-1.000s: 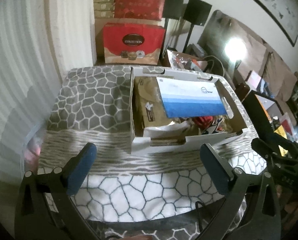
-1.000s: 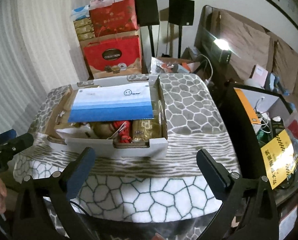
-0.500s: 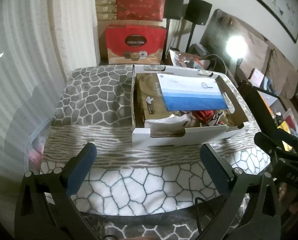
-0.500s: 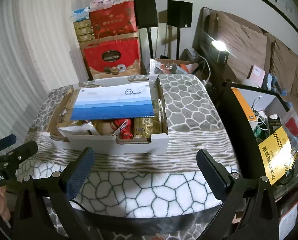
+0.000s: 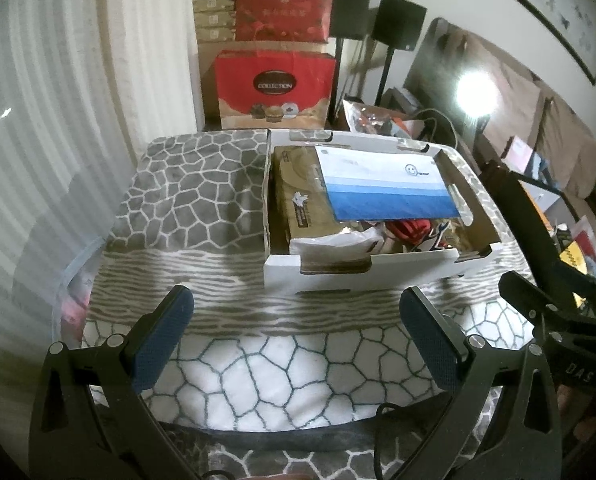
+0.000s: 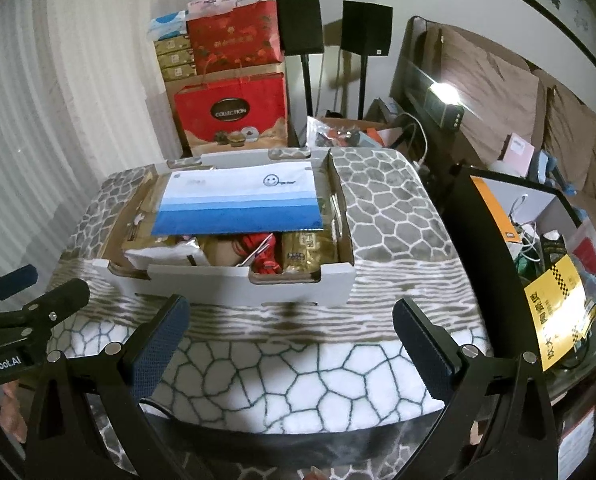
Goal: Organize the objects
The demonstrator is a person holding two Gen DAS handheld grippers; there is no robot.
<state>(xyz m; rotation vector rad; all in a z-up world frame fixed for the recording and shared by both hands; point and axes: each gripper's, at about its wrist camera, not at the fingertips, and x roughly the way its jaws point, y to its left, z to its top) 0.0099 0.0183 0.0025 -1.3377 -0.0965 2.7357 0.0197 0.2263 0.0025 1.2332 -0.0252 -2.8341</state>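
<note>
Our left gripper (image 5: 296, 334) spread wide, nothing between pads, hovering over blanket (image 5: 282, 376) just short of box (image 5: 357, 276) near wall. Right gripper (image 6: 290, 336) same: jaws apart, empty, same side of box.

We judge either gripper should come in from above box, not from its near wall, and pick top item only.

Box white cardboard, open-topped, packed. Blue-striped packet (image 6: 240, 208) lies flat on top. Under it: brown carton (image 5: 298, 200), red cord (image 6: 258, 250), gold packet (image 6: 303, 252), white wrapper (image 5: 333, 242). Scene fits sorted or unsorted box.

Both wrist views look down, near, sharing the cardboard box (image 5: 361, 276).
</note>
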